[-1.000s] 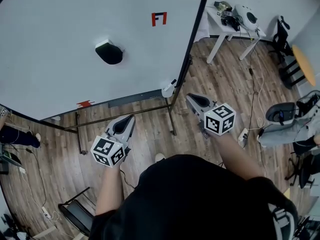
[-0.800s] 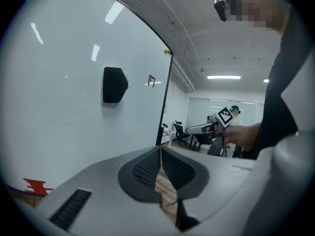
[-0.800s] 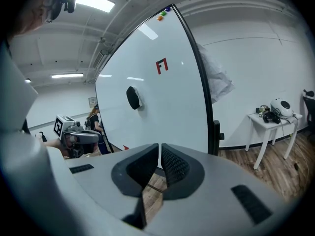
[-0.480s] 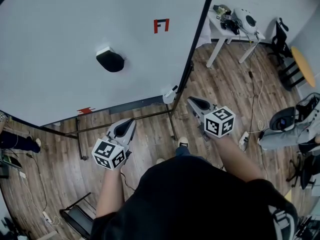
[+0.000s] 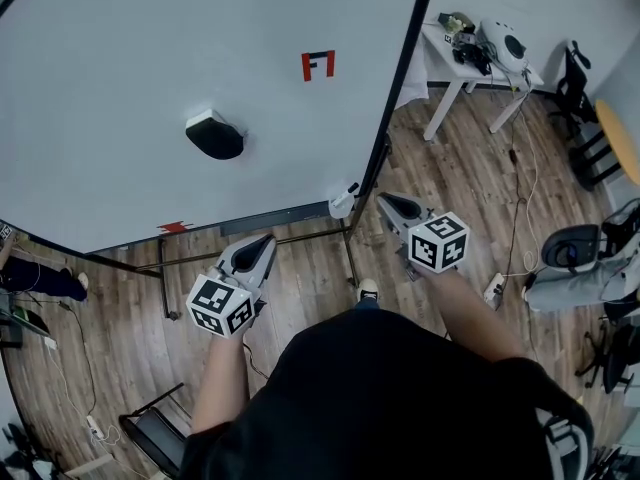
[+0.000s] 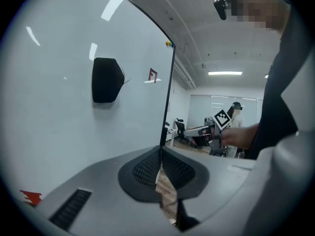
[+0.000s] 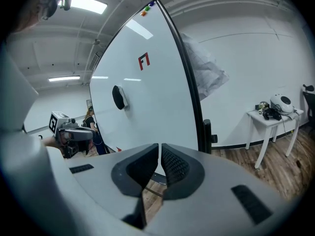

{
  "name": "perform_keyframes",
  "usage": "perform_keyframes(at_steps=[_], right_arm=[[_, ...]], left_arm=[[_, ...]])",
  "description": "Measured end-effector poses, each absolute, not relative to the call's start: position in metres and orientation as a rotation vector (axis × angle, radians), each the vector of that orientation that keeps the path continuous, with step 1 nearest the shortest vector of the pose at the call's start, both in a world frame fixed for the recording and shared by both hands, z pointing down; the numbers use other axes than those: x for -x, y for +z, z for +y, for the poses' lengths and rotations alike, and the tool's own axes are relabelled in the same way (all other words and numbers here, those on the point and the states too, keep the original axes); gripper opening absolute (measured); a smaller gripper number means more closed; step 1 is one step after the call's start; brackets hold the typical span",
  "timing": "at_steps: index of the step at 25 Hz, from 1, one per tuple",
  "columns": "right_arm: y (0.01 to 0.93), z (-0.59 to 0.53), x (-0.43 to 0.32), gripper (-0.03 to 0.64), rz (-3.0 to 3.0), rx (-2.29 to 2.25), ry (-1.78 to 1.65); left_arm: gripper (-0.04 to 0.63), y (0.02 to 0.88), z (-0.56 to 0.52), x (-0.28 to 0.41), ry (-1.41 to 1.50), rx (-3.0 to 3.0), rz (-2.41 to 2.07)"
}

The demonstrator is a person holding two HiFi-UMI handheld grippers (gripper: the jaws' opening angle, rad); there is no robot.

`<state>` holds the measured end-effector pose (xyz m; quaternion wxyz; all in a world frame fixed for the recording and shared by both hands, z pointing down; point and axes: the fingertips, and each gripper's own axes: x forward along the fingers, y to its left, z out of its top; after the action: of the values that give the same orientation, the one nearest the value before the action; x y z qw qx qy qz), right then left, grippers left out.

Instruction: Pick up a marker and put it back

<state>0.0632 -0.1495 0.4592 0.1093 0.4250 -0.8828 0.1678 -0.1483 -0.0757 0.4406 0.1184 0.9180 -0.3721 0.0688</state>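
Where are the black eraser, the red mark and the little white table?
Eraser (image 5: 214, 136): head view, middle of its black body.
Red mark (image 5: 318, 65): head view, its centre.
White table (image 5: 447, 50): head view, bare tabletop.

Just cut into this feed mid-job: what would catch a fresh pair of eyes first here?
The big whiteboard fills the upper left of the head view, with a black eraser stuck near its middle and a red mark drawn up and to the right of it. Below the board, over the wooden floor, the left hand-held gripper and right hand-held gripper both point toward it, jaws together and empty.
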Motion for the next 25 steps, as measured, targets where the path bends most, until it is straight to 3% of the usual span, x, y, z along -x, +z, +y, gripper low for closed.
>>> perform_keyframes(at_steps=[25], right_arm=[[0.502,-0.228,-0.08,0.014,-2.594,-1.095,0.581]], left_arm=[[0.014,0.456,-0.139,0.109,0.279,-2.604,-1.138]])
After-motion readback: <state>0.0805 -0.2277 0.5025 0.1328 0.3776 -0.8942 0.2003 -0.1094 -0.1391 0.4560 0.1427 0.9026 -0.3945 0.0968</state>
